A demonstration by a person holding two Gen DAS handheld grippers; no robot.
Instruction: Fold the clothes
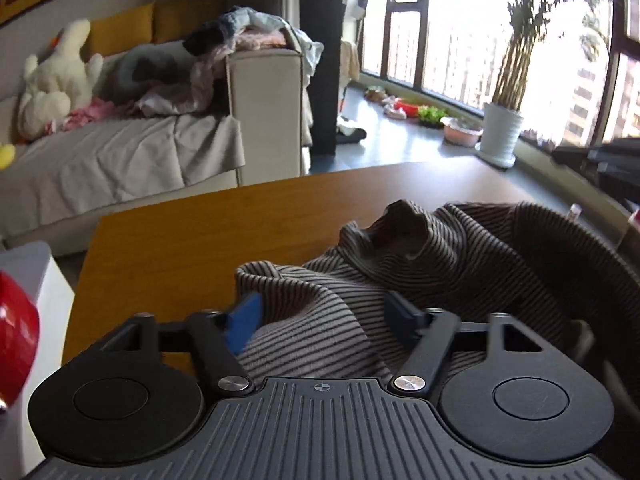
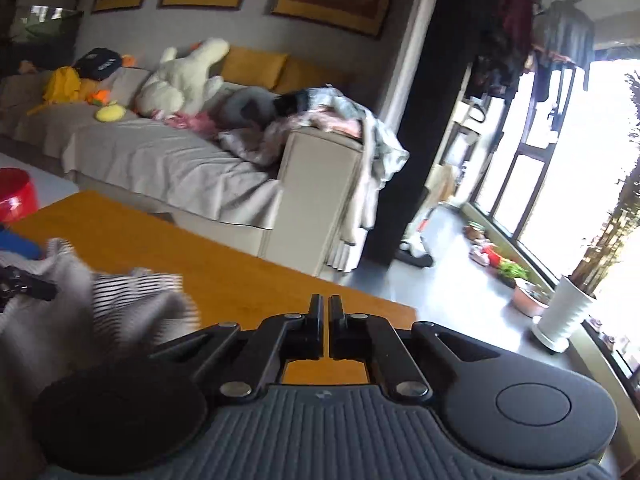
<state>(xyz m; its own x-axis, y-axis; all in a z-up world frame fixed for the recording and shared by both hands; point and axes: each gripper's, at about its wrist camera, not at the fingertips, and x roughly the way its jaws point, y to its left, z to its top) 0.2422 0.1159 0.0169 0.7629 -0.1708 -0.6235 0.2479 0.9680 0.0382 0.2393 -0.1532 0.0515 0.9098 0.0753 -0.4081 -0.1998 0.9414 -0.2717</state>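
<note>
The garment point(image 1: 460, 264) lies on the table point(image 1: 180, 248), with the sofa point(image 1: 120, 152) apparently behind.

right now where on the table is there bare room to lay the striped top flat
Bare wood runs along the table between the striped garment and the sofa-side edge. It is crowded where the heap fills the open left gripper; the shut right gripper holds nothing.

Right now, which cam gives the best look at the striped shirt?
Left wrist. The striped shirt lies crumpled on the table, sharp and filling the middle of the view, with a fold bulging between the open left tool fingers. Right wrist catches only a blurred corner at its left edge, beside the shut right tool.
</note>
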